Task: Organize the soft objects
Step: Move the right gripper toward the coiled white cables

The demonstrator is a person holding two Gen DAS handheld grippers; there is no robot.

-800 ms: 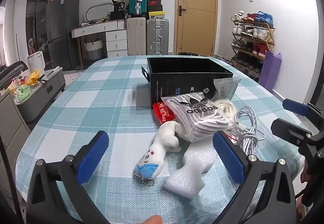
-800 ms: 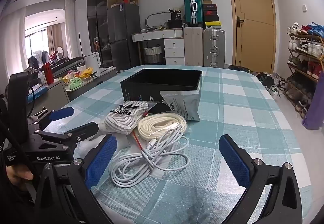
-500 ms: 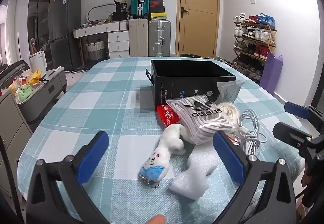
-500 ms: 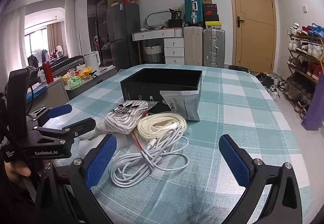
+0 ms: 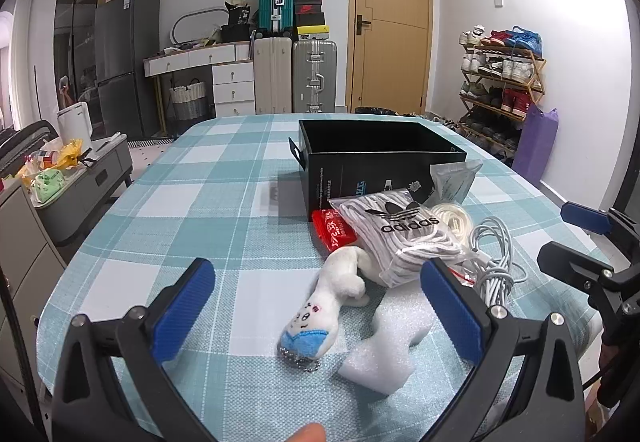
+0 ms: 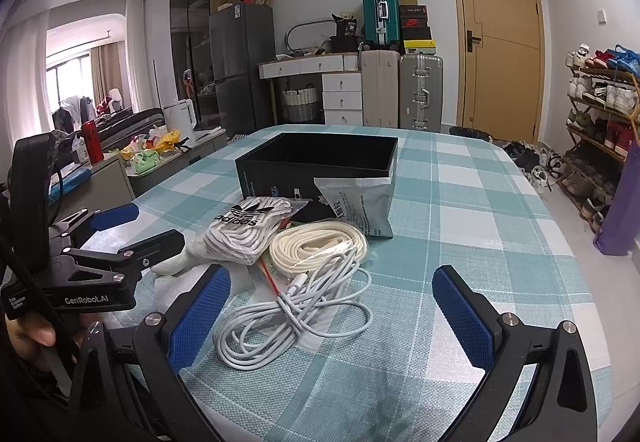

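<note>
A white plush toy (image 5: 328, 302) with a blue end lies on the checked tablecloth, with a white foam piece (image 5: 394, 342) to its right. Behind them lie an adidas bag of white laces (image 5: 400, 230), a red packet (image 5: 334, 228), a cream cord coil (image 6: 318, 242), a grey pouch (image 6: 360, 208) and a white cable bundle (image 6: 296, 310). An open black box (image 5: 380, 158) stands behind them. My left gripper (image 5: 316, 312) is open and empty, just above the plush. My right gripper (image 6: 332, 318) is open and empty, over the cable.
The table's near edge (image 5: 52, 322) runs close to both grippers. The right gripper shows at the right of the left wrist view (image 5: 592, 242). The left gripper shows at the left of the right wrist view (image 6: 120, 238). Suitcases, drawers and a shoe rack stand beyond the table.
The left wrist view has shifted slightly, so the plush and foam sit a little further right and higher between the fingers. The right gripper has stayed still. Both remain open.
</note>
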